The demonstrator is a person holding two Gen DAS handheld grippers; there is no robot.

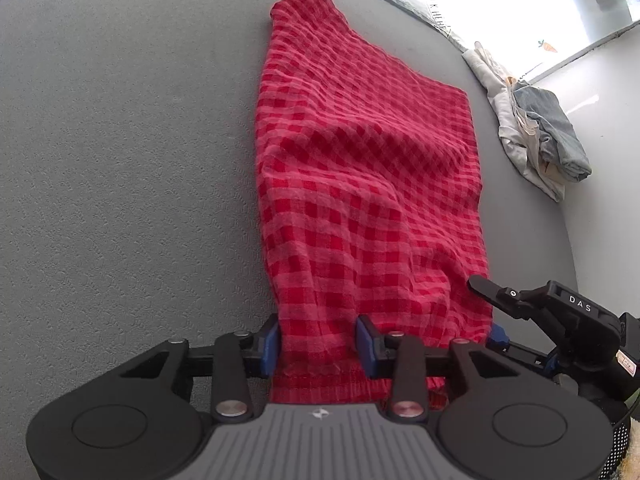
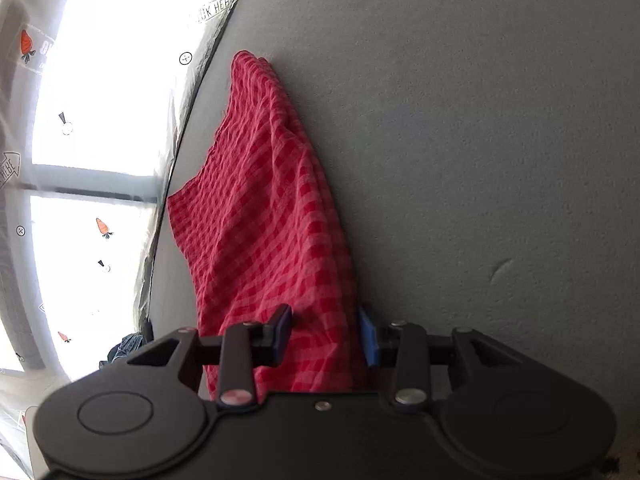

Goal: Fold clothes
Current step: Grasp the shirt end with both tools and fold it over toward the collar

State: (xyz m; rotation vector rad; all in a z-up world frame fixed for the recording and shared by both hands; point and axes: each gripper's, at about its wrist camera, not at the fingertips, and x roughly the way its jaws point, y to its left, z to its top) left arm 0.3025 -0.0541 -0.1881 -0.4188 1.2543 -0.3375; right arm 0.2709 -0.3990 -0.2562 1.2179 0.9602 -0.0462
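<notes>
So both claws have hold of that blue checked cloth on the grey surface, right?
Not quite: the checked cloth is red, not blue, as the left wrist view shows. Only the pads are blue. The left gripper and right gripper do straddle its near edge on the grey surface.

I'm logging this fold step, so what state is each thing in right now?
Red checked cloth: spread lengthwise on the grey surface, wrinkled, near end lifted between both tools.
Left tool: fingers apart, cloth edge between them.
Right tool: fingers apart, cloth bunched between them.
Pile of clothes: crumpled, unfolded, apart from the cloth.
</notes>
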